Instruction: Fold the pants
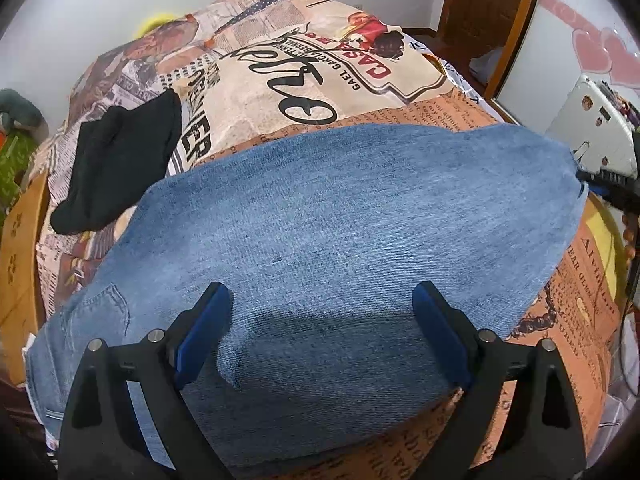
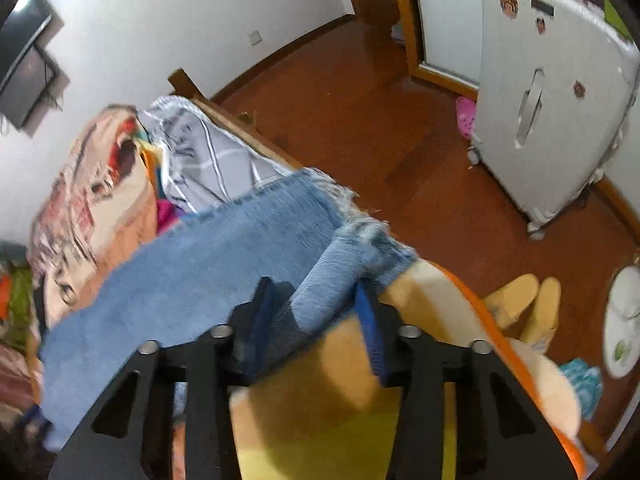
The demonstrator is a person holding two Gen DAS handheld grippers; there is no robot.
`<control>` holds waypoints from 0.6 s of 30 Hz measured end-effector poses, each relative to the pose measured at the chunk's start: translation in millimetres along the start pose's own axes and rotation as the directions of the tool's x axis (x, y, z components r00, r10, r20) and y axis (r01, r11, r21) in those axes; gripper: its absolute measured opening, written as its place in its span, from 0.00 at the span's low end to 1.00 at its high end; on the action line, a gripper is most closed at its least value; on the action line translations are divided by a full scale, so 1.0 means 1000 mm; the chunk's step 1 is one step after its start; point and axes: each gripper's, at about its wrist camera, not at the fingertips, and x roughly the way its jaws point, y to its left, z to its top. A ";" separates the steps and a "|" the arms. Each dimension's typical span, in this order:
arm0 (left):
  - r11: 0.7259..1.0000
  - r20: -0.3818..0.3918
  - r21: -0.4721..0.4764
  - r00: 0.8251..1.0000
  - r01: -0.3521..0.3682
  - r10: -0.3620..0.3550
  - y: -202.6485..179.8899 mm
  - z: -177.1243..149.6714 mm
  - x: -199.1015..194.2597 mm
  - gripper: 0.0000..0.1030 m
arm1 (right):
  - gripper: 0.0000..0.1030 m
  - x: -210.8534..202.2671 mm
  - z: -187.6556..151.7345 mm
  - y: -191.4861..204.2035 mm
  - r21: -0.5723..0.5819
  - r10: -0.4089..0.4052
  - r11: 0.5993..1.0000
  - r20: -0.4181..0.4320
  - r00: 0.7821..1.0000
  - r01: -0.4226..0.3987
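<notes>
Blue denim pants (image 1: pixel 340 216) lie spread across the bed, with a back pocket at the lower left. My left gripper (image 1: pixel 322 300) is open just above the denim, holding nothing. In the right wrist view my right gripper (image 2: pixel 316 296) has a bunched fold of the pants (image 2: pixel 224 264) near the frayed hem (image 2: pixel 360 224) between its blue pads; the jaws stand partly apart around the cloth. The right gripper's tip also shows at the far right of the left wrist view (image 1: pixel 608 184), at the pants' far corner.
A printed newspaper-pattern bedspread (image 1: pixel 304 60) covers the bed. A black garment (image 1: pixel 120 160) lies at the left. A white suitcase (image 2: pixel 552 92), yellow slippers (image 2: pixel 528 304) and a pink shoe (image 2: pixel 466 116) are on the wooden floor to the right of the bed.
</notes>
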 end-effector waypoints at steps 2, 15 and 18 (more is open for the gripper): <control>1.000 -0.001 -0.006 1.000 0.007 -0.007 0.001 0.000 0.000 0.91 | 0.27 -0.008 -0.005 -0.006 -0.012 0.002 1.000 0.008 1.000 -0.001; 1.000 0.008 0.003 1.000 -0.007 0.007 0.000 -0.002 -0.001 0.92 | 0.34 -0.058 -0.015 0.007 -0.051 0.063 0.997 0.046 0.997 -0.061; 1.000 0.010 0.002 1.000 -0.007 0.007 0.000 -0.002 -0.001 0.92 | 0.48 -0.056 -0.014 0.013 -0.057 0.055 0.997 0.082 0.995 -0.051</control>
